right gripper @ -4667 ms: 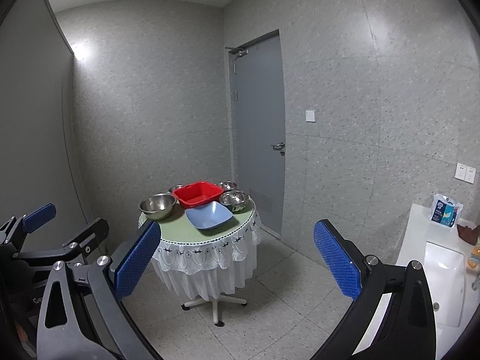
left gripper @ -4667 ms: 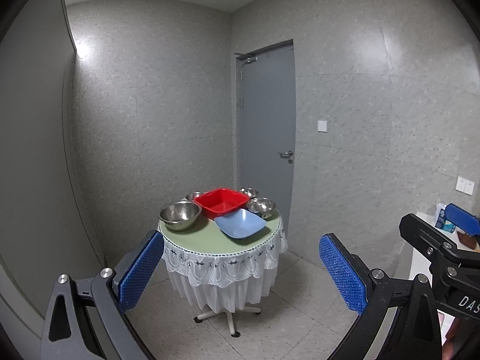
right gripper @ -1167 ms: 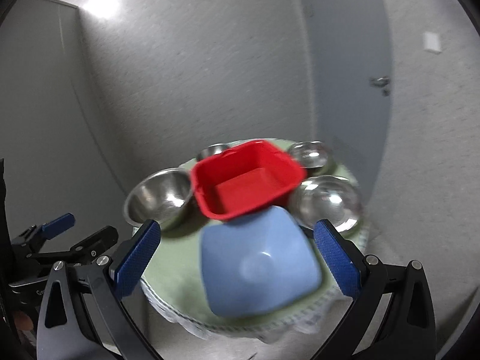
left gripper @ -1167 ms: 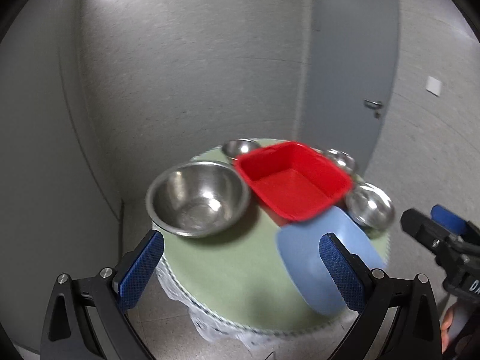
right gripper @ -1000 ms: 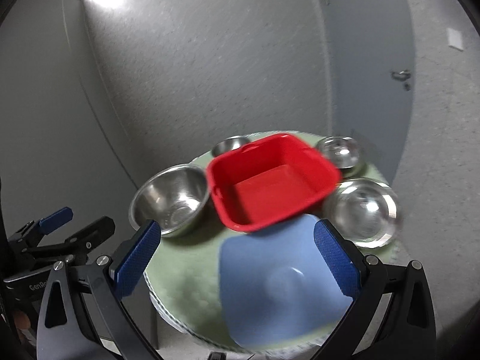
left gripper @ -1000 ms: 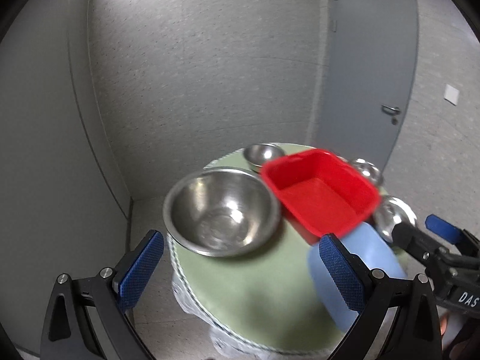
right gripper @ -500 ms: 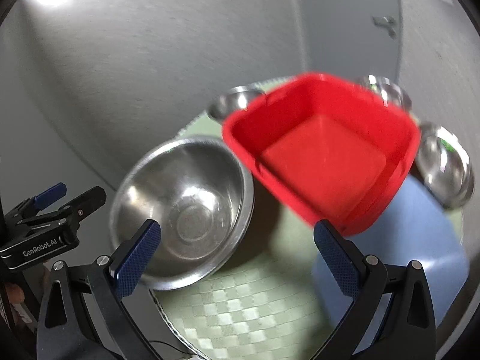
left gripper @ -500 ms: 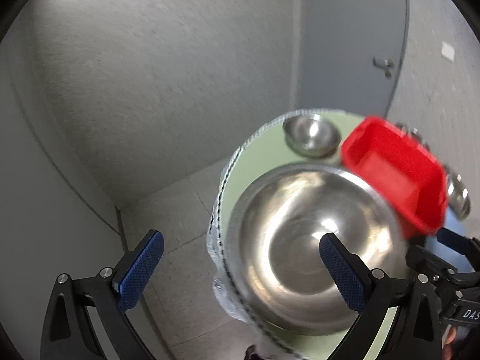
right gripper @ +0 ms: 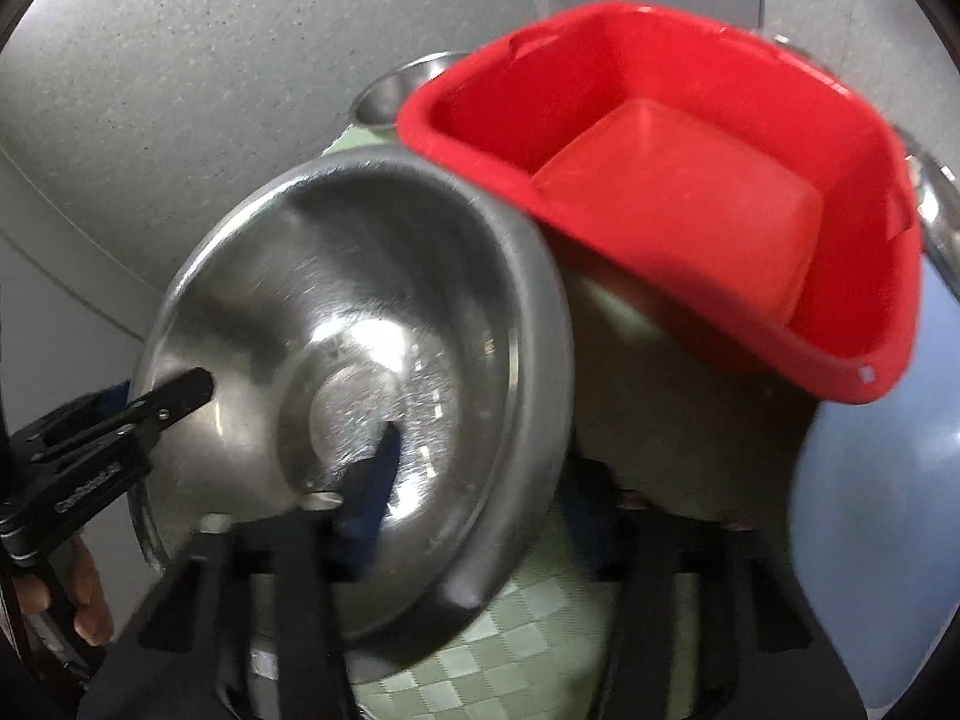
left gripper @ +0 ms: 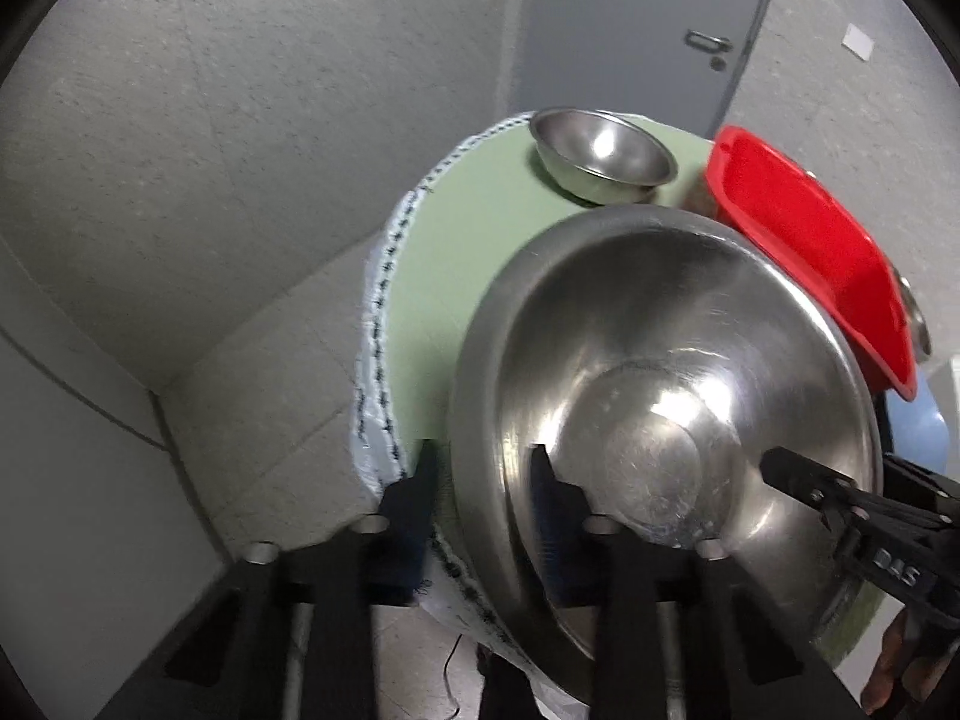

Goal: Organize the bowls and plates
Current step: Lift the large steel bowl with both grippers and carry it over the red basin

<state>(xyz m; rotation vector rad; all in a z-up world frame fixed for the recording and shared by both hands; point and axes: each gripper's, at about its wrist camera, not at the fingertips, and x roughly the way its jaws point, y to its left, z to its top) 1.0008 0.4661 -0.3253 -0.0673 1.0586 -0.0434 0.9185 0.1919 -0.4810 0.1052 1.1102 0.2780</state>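
A large steel bowl [left gripper: 678, 396] sits at the near edge of the round green table [left gripper: 456, 240]. My left gripper [left gripper: 483, 480] is shut on the bowl's left rim, one finger inside and one outside. My right gripper [right gripper: 480, 480] is shut on the opposite rim of the same bowl [right gripper: 360, 324], with one finger [right gripper: 375, 468] inside it. A red square basin [right gripper: 678, 180] stands just behind the bowl, touching its rim. A blue square plate [right gripper: 882, 480] lies to the right. A small steel bowl [left gripper: 600, 153] sits at the back.
More steel bowls [right gripper: 936, 216] stand behind and right of the red basin [left gripper: 804, 240]. The table edge with its white lace skirt [left gripper: 375, 360] drops to a tiled floor on the left. A grey door [left gripper: 636, 18] is behind the table.
Both grippers moved in close from the open position and closed on opposite rims of the large steel bowl. The bowl now fills both views.
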